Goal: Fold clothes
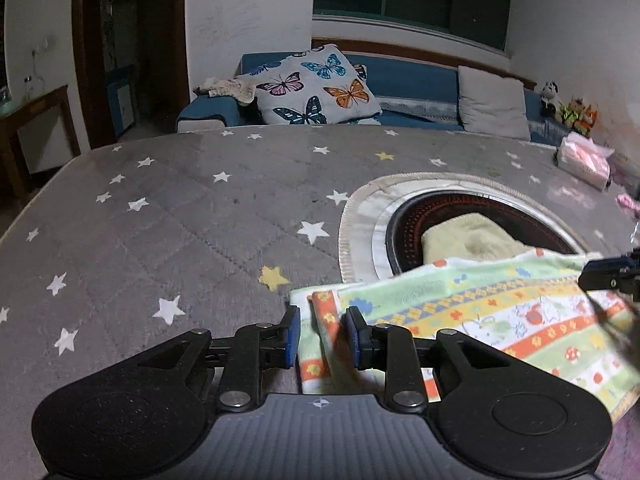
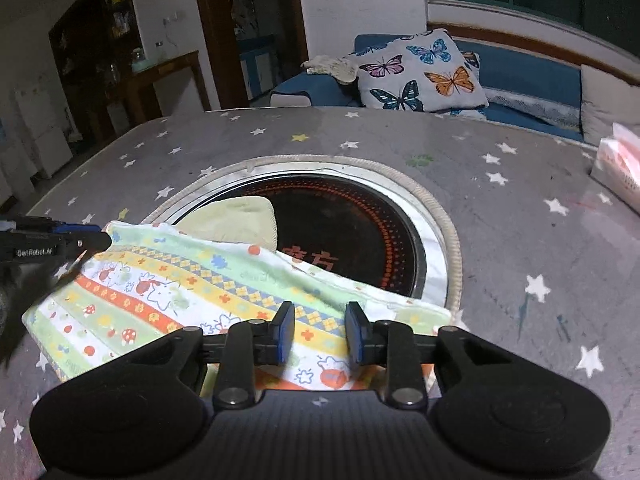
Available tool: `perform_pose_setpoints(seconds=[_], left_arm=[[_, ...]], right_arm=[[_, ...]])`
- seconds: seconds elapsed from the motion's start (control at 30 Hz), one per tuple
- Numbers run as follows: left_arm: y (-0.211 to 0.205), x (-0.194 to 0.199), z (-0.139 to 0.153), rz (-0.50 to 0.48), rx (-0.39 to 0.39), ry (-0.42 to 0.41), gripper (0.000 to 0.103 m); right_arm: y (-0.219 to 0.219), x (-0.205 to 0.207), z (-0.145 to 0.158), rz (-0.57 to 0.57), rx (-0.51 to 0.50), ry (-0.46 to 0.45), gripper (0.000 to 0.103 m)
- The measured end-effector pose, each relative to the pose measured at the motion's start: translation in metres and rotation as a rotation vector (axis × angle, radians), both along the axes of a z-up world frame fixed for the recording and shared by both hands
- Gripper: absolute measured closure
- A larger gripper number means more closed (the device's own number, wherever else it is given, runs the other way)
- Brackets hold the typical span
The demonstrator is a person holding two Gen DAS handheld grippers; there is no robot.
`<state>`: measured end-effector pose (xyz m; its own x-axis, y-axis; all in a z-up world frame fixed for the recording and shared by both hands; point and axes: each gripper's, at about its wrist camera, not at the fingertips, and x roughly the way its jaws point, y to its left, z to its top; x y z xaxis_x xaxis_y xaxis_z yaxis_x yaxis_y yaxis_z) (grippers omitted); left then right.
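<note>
A patterned cloth (image 1: 480, 312) with green, yellow and orange stripes and small cartoon prints lies folded on the grey star-print table cover; it also shows in the right wrist view (image 2: 192, 284). My left gripper (image 1: 322, 334) is open, its jaws on either side of the cloth's left edge. My right gripper (image 2: 320, 334) is open over the cloth's right part. The right gripper shows at the far right of the left wrist view (image 1: 612, 272), and the left gripper at the far left of the right wrist view (image 2: 52, 242). A pale green folded cloth (image 2: 240, 220) lies on the round black heater plate (image 2: 360, 240).
The grey star-print table cover (image 1: 160, 220) spreads to the left and far side. A pink tissue pack (image 1: 584, 160) sits at the far right. Behind the table stands a blue sofa (image 1: 400, 80) with a butterfly cushion (image 1: 316, 88), a grey cushion and small toys.
</note>
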<state>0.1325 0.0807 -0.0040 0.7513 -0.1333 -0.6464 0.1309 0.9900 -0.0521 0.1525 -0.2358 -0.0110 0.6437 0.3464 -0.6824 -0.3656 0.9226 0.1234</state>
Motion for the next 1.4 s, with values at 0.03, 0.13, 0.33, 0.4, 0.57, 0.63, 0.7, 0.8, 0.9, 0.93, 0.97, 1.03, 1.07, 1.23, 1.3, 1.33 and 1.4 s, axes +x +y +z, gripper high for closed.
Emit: perform_pose_setpoints(seconds=[0.03,0.13,0.33,0.4,0.57,0.63,0.7,0.8,0.9,0.93,0.97,1.03,1.07,1.23,1.3,1.33,1.4], left_arm=[[0.001,0.001,0.0,0.004,-0.004,-0.001,0.075],[0.003,0.002,-0.002,0.01,-0.016,0.001,0.075],[0.012,-0.003,0.01,0.036,-0.024,-0.012,0.069],[0.021,-0.007,0.017,0.067,-0.019,-0.025,0.055],[0.045,-0.017,0.03,0.12,-0.046,-0.045,0.037],[0.052,-0.023,0.033,0.132,-0.074,-0.043,0.034],[0.057,-0.029,0.034,0.138,-0.109,-0.032,0.033],[0.062,-0.037,0.03,0.142,-0.174,0.001,0.033],[0.066,-0.042,0.025,0.14,-0.234,0.034,0.033],[0.067,-0.044,0.023,0.14,-0.255,0.046,0.032],[0.068,-0.044,0.021,0.142,-0.275,0.057,0.03],[0.069,-0.046,0.017,0.149,-0.315,0.078,0.025],[0.07,-0.047,0.015,0.152,-0.33,0.088,0.023],[0.068,-0.047,0.009,0.172,-0.412,0.136,0.02],[0.067,-0.047,0.009,0.178,-0.447,0.147,0.02],[0.066,-0.047,0.009,0.18,-0.47,0.156,0.02],[0.064,-0.046,0.008,0.178,-0.519,0.177,0.021]], right_arm=[[0.003,-0.001,0.002,0.009,-0.005,-0.005,0.076],[0.011,-0.006,0.01,0.034,-0.018,-0.022,0.076],[0.051,-0.028,0.025,0.177,-0.051,-0.066,0.072],[0.069,-0.038,0.029,0.241,-0.062,-0.082,0.068],[0.124,-0.065,0.032,0.422,-0.105,-0.126,0.062],[0.143,-0.074,0.03,0.484,-0.122,-0.14,0.06],[0.165,-0.084,0.026,0.548,-0.153,-0.157,0.058],[0.196,-0.096,0.016,0.623,-0.217,-0.189,0.058],[0.219,-0.104,0.004,0.659,-0.291,-0.226,0.058],[0.224,-0.104,0.0,0.658,-0.309,-0.229,0.06],[0.228,-0.104,-0.002,0.655,-0.322,-0.229,0.061],[0.232,-0.104,-0.005,0.645,-0.334,-0.228,0.073],[0.232,-0.103,-0.004,0.635,-0.331,-0.226,0.076],[0.221,-0.097,0.013,0.58,-0.237,-0.211,0.09],[0.216,-0.097,0.02,0.567,-0.211,-0.216,0.091],[0.214,-0.096,0.023,0.561,-0.199,-0.216,0.092],[0.208,-0.097,0.027,0.551,-0.178,-0.219,0.092]])
